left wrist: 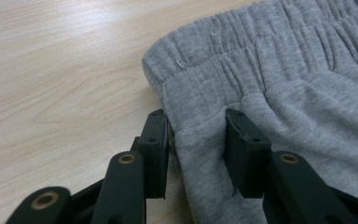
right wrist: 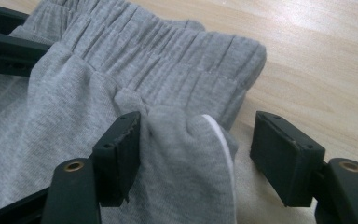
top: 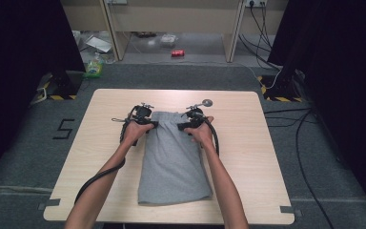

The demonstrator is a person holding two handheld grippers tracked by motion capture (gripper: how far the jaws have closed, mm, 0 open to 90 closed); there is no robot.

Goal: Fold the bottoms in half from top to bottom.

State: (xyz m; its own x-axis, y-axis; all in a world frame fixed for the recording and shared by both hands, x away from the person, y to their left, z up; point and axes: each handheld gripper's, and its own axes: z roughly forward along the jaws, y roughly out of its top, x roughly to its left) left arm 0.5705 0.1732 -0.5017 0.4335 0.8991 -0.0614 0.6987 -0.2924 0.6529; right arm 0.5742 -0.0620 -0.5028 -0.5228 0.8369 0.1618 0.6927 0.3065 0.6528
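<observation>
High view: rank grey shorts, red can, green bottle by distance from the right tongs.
1. Grey shorts: at the right tongs, on the table.
2. Red can: on the floor beyond the table, straight ahead.
3. Green bottle: on the floor, far left.

Plain heather-grey shorts [top: 174, 162] lie on a pale wood-grain table [top: 248, 157], a white lining showing at one fold. Both grippers are black with brass-coloured rivets: left gripper [left wrist: 196, 140], right gripper [right wrist: 198, 149].
</observation>
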